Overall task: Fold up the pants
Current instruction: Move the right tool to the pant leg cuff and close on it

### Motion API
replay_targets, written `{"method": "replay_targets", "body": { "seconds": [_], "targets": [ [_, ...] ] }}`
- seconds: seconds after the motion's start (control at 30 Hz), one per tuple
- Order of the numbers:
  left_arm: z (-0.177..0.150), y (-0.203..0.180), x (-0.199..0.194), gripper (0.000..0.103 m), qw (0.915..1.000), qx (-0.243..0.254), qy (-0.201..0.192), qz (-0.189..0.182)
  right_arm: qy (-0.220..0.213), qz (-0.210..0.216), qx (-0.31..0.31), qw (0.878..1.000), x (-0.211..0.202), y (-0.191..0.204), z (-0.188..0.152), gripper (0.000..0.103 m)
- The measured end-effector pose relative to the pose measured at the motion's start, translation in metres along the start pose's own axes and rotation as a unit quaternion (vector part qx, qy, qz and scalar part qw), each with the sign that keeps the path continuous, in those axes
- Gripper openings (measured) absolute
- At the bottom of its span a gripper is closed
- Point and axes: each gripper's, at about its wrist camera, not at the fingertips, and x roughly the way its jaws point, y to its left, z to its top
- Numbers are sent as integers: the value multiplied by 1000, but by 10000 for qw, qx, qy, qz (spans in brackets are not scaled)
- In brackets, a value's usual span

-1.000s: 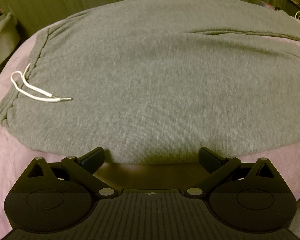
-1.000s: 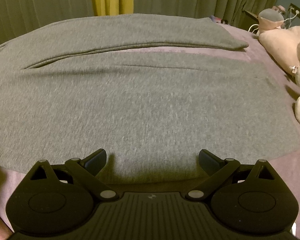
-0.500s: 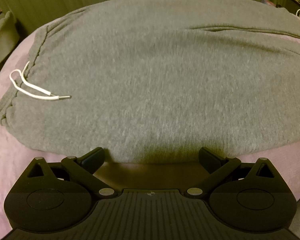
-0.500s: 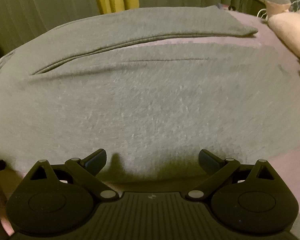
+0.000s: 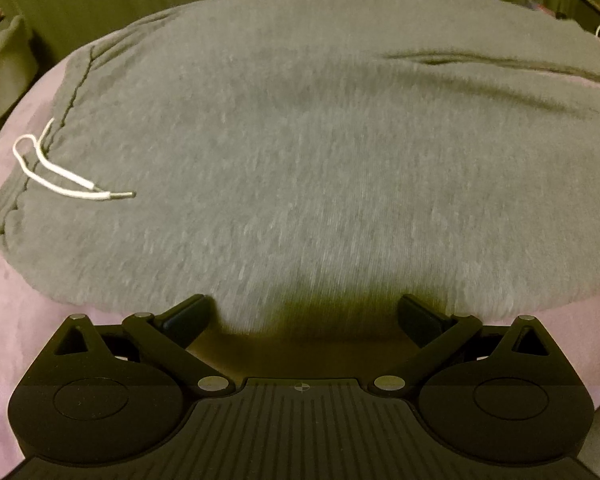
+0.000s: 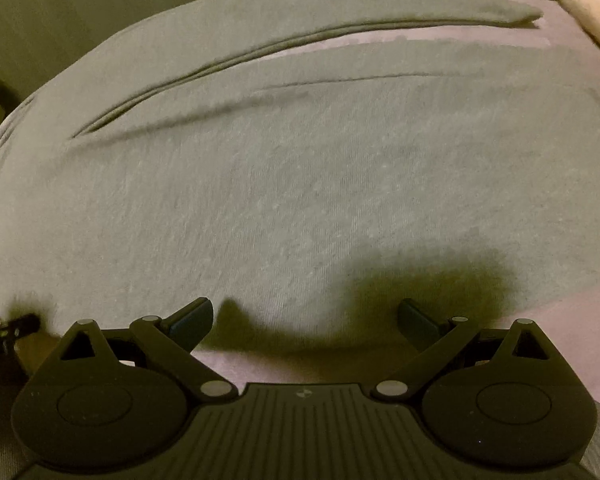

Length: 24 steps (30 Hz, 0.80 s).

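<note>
The grey pants (image 5: 300, 152) lie spread flat on the bed (image 5: 4, 320), directly ahead of both tools, with their near edge running crosswise just beyond the fingertips; the long axis of the garment therefore runs side to side across each tool's line of sight, not away from it; the waistband with its white drawstring (image 5: 64, 176) sits ahead and to the left of the left tool (image 5: 304, 312), while the two legs stretch off to the right, where the right wrist view shows them lying side by side, the far leg (image 6: 340, 12) beyond the near leg (image 6: 340, 168) with a strip of the lilac bed cover between them toward the cuffs; the left tool is thus the one nearer the waist and the right tool (image 6: 304, 316) the one nearer the legs, each facing the near long edge squarely; both tools stand wide apart and empty, the near edge of the fabric lying just ahead of, and seemingly between, their spread fingers; judging from this, the coming move is a pinch of the near edge by both tools and a carry away toward the far leg, folding the pants along their length; a pale stuffed toy (image 6: 592, 8) lies far ahead and to the right of the right tool, well apart from the cloth.
</note>
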Motion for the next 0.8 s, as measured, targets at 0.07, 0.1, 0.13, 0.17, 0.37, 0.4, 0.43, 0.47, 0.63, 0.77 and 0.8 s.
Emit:
{"method": "replay_targets", "body": {
  "seconds": [0.07, 0.1, 0.13, 0.17, 0.37, 0.4, 0.43, 0.47, 0.63, 0.77, 0.8],
  "targets": [
    [2, 3, -4, 103, 9999, -108, -121, -11, 89, 215, -14, 9997, 0, 0, 2, 99],
    [4, 5, -6, 103, 9997, -182, -169, -12, 111, 414, 0, 9991, 0, -1, 4, 99],
    [8, 7, -8, 103, 9994, -273, -221, 0, 117, 629, 35, 9979, -2, -2, 7, 99],
    [12, 9, -9, 103, 9988, -378, -324, 9, 99, 683, 42, 9976, -2, -3, 14, 99],
    [50, 35, 4, 103, 9809, -1442, -1209, 503, -1005, 377, 567, 9926, -13, -11, 105, 99],
    [53, 42, 10, 103, 9757, -1650, -1343, 520, -1116, 362, 652, 9910, -11, -10, 129, 99],
    [53, 49, 19, 103, 9701, -1871, -1440, 561, -1158, 350, 709, 9901, -6, -9, 153, 99],
    [53, 55, 27, 103, 9662, -2011, -1488, 617, -1144, 353, 736, 9901, 1, -7, 178, 99],
    [58, 76, 52, 103, 9555, -2527, -1232, 893, -939, 339, 1610, 9819, 56, -6, 292, 98],
    [60, 62, 60, 103, 9610, -2158, -1325, 1115, -786, 117, 2321, 9694, 102, -4, 360, 80],
    [60, 60, 61, 103, 9616, -2096, -1373, 1122, -756, 13, 2372, 9685, 112, -2, 373, 77]
  ]
}}
